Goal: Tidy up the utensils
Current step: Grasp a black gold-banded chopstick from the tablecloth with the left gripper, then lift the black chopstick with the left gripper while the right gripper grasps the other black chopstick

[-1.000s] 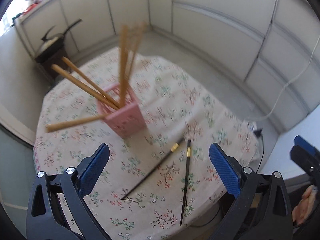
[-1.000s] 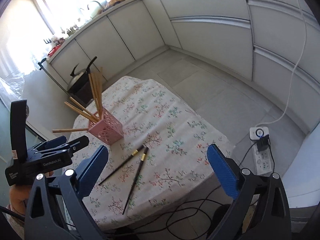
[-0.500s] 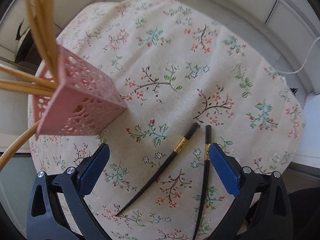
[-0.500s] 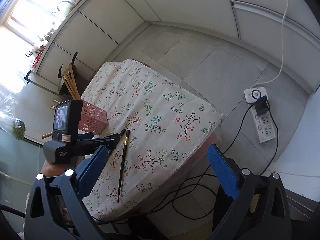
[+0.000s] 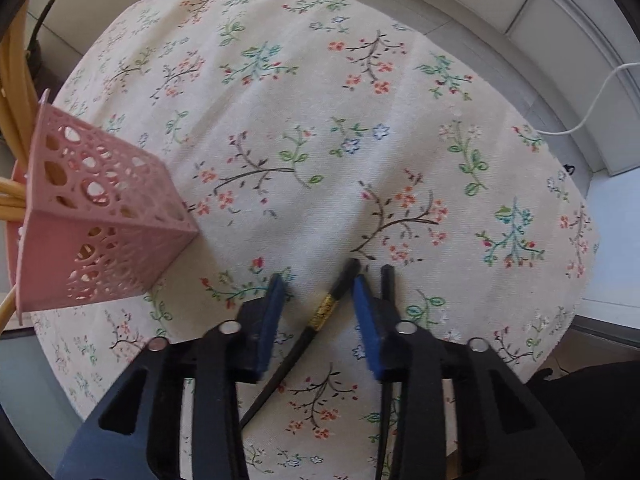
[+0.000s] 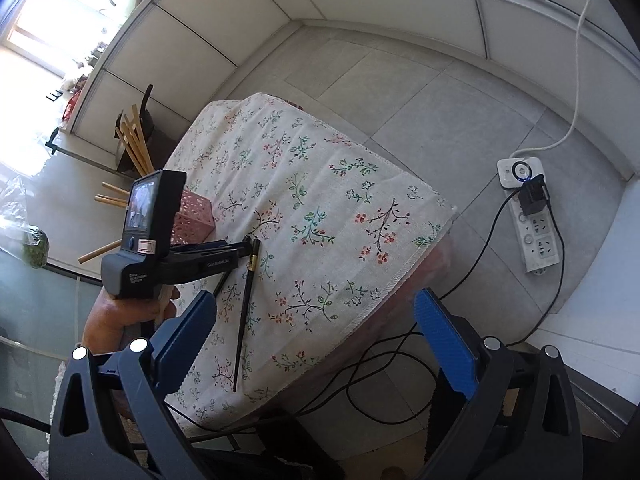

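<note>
Chopstick [image 5: 327, 307] between closing left jaws (not gripped)

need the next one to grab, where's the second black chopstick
In the right wrist view the loose black chopstick with a gold band lies on the floral tablecloth, just right of the left tool, near the near-left edge.

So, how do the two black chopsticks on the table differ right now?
One black chopstick lies between the jaws of the left gripper, which have just been closing; the pads do not visibly press it yet. The other black chopstick lies outside those jaws, free on the floral tablecloth. The first slants across the cloth; the second runs straighter, and the tops lie close together. Both are black, tapered and carry a gold band.
</note>
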`<act>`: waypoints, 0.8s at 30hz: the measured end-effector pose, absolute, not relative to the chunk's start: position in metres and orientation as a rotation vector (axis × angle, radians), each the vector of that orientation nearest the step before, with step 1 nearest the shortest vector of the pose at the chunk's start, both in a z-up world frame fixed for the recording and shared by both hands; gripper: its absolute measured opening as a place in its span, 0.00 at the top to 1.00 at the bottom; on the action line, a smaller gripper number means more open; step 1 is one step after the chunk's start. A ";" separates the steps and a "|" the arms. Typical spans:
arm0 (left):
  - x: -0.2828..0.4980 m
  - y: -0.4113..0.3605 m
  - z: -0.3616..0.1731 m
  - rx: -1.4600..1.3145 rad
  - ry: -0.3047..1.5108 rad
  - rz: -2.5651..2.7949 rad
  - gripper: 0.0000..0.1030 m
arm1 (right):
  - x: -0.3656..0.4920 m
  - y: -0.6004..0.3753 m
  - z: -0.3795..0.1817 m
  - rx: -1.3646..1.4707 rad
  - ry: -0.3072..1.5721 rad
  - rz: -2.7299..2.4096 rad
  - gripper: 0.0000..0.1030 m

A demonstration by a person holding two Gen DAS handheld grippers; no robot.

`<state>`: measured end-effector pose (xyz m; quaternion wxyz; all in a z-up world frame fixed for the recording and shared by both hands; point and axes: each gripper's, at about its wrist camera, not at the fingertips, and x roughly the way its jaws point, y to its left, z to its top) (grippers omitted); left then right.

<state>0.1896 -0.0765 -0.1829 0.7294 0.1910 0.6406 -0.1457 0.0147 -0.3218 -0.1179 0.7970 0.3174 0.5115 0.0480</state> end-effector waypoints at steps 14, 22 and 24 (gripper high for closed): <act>0.140 -0.056 -0.131 0.410 1.154 -0.329 0.94 | 0.069 -0.271 -0.133 0.655 1.251 0.106 0.07; 0.075 -0.018 -0.058 0.365 0.950 -0.254 0.94 | 0.122 -0.217 -0.167 0.614 1.398 0.114 0.10; 0.061 -0.009 -0.047 0.344 0.920 -0.253 0.94 | 0.131 -0.204 -0.173 0.587 1.412 0.105 0.16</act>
